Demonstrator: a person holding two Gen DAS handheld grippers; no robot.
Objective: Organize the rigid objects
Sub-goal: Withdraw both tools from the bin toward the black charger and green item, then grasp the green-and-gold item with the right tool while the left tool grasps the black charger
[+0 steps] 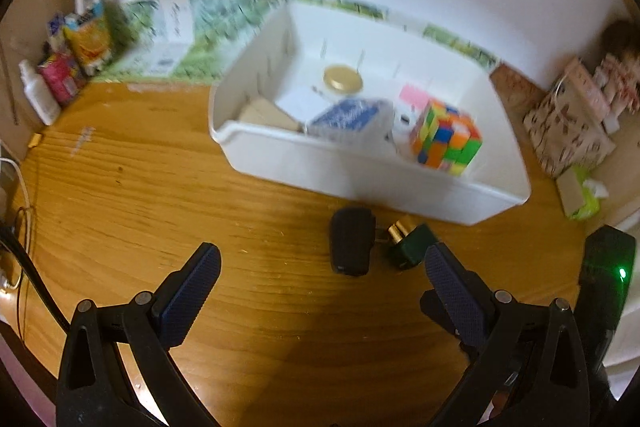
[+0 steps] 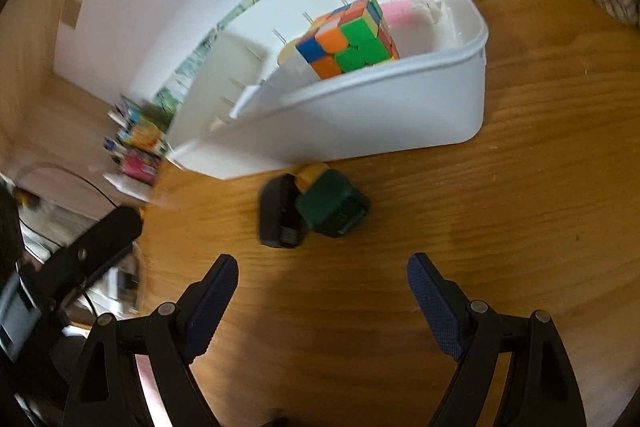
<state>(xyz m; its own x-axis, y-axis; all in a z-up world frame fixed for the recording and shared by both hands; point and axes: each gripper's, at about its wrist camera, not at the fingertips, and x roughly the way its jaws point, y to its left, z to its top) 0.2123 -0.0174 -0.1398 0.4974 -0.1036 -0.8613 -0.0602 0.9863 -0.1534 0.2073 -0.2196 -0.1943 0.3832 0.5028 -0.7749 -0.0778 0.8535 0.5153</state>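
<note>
A white bin (image 1: pixel 360 183) stands on the wooden desk and holds a colourful puzzle cube (image 1: pixel 448 137), a blue box (image 1: pixel 348 117), a gold lid (image 1: pixel 343 79) and a pink item (image 1: pixel 416 95). In front of it lie a black charger (image 1: pixel 351 247) and a dark green bottle with a gold cap (image 1: pixel 410 243), touching. My left gripper (image 1: pixel 324 267) is open and empty, just short of them. In the right wrist view the bin (image 2: pixel 360 119), cube (image 2: pixel 348 39), charger (image 2: pixel 280 213) and bottle (image 2: pixel 332 205) show. My right gripper (image 2: pixel 322 279) is open and empty, close behind them.
Snack packets (image 1: pixel 80 47) and a white bottle (image 1: pixel 38 95) crowd the back left corner. Patterned paper bags (image 1: pixel 568 123) stand at the right, with a green tissue pack (image 1: pixel 584 195). Cables (image 1: pixel 20 187) run along the left edge. The other gripper's body (image 1: pixel 604 283) shows at the right.
</note>
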